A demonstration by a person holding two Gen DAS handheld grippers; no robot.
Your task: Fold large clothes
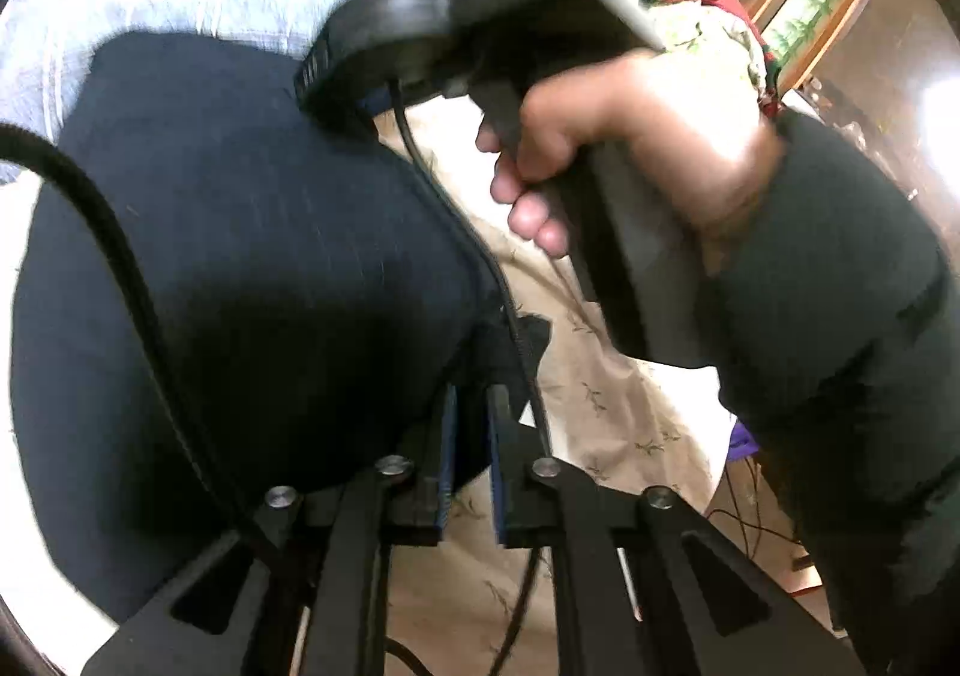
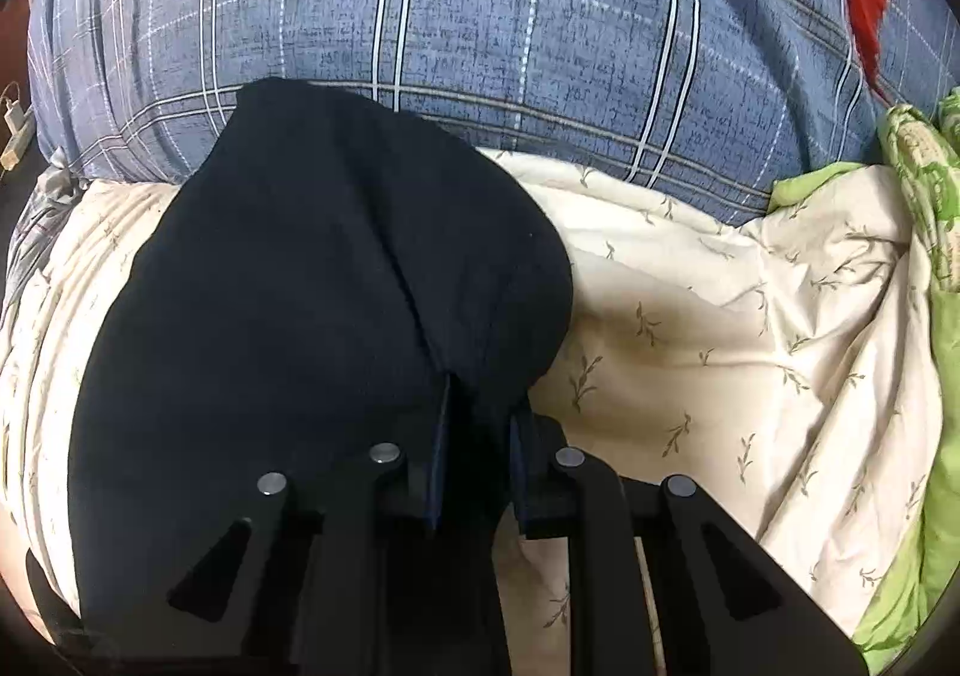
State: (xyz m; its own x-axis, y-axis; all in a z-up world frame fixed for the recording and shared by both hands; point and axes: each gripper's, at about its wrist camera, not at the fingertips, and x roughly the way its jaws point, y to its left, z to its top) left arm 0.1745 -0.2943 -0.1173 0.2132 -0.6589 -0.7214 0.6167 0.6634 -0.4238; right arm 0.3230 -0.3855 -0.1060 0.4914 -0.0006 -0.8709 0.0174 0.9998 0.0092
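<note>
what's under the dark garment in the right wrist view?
The dark garment lies on a cream leaf-print sheet, which shows on both sides of it. Its far edge overlaps the blue plaid bedding. Whatever lies directly beneath the garment is covered.

Left hand-held gripper nearly closed; right hand-held gripper likewise — both angled down

Count of items on the bed.
One dark garment, one plaid quilt, one leaf-print sheet, one green cloth, two grippers, one hand.
</note>
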